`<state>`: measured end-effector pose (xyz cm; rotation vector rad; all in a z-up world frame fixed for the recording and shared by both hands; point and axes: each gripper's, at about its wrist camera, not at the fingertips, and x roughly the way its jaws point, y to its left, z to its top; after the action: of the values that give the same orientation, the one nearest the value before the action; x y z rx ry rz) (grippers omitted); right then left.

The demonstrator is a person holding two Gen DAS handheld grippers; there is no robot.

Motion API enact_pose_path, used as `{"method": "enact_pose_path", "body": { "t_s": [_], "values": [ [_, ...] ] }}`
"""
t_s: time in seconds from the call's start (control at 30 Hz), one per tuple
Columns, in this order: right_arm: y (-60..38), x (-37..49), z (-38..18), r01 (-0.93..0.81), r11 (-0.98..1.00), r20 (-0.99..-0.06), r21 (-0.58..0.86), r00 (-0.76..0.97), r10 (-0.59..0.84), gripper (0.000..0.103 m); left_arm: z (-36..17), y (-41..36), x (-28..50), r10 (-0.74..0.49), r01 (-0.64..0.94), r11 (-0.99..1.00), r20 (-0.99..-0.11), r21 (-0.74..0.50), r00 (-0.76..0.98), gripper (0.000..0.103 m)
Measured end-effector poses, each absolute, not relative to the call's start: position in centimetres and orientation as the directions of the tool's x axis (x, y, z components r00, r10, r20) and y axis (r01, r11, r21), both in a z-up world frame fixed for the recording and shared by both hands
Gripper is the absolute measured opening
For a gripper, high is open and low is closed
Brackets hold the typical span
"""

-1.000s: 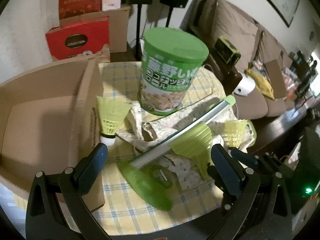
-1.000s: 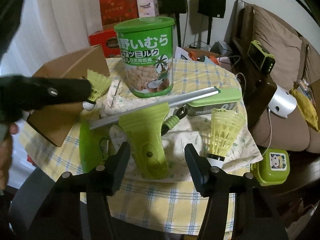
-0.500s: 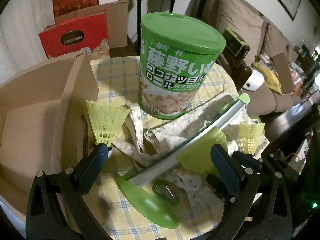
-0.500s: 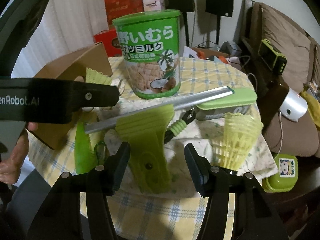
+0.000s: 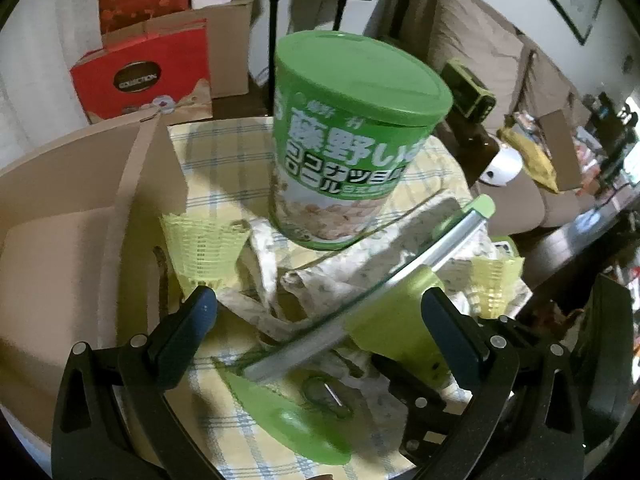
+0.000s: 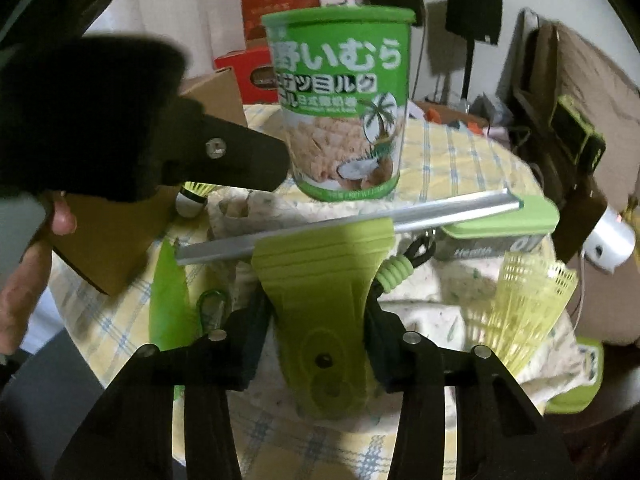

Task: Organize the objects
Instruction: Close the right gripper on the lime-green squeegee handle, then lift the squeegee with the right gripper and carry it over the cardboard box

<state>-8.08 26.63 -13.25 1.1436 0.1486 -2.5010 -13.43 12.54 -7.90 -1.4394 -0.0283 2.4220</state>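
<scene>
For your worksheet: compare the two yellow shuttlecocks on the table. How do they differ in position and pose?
The left shuttlecock stands beside the cardboard box, skirt opening upward; the right shuttlecock sits at the opposite side on the floral cloth, leaning. The left one is near the left gripper; the right one lies beside the right gripper. Both have yellow mesh skirts.

A home living room: brown sofa (image 5: pixel 480 52), speakers on stands (image 6: pixel 474 10), checked tablecloth (image 5: pixel 224 160)
</scene>
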Motion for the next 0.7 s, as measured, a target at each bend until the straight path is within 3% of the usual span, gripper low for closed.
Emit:
{"method": "enact_pose_path", "body": {
  "t_s": [0.23, 0.43, 0.7],
  "values": [
    [27.5, -7.3, -11.0, 0.386, -0.918, -0.687, 0.091, -0.643, -0.338, 0.038, -7.4, 12.1, -12.9, 0.326, -0.278, -0.934, -0.849, -0.223, -0.415, 0.102],
    [30.3, -8.2, -10.3, 0.338, -0.917, -0.685, 0.213, -0.617, -0.387, 0.038, -6.1, 9.8, -10.3, 0.412, -0.27, -0.907, -0.812, -0.323, -0.413, 0.102],
    [30.4, -7.0, -8.8, 0.335, -0.919, -0.646, 0.205, -0.659, -0.385, 0.038, -5.4, 8.9, -9.7, 0.518, -0.182, -0.854, -0.768, -0.487, -0.376, 0.101]
  ]
}}
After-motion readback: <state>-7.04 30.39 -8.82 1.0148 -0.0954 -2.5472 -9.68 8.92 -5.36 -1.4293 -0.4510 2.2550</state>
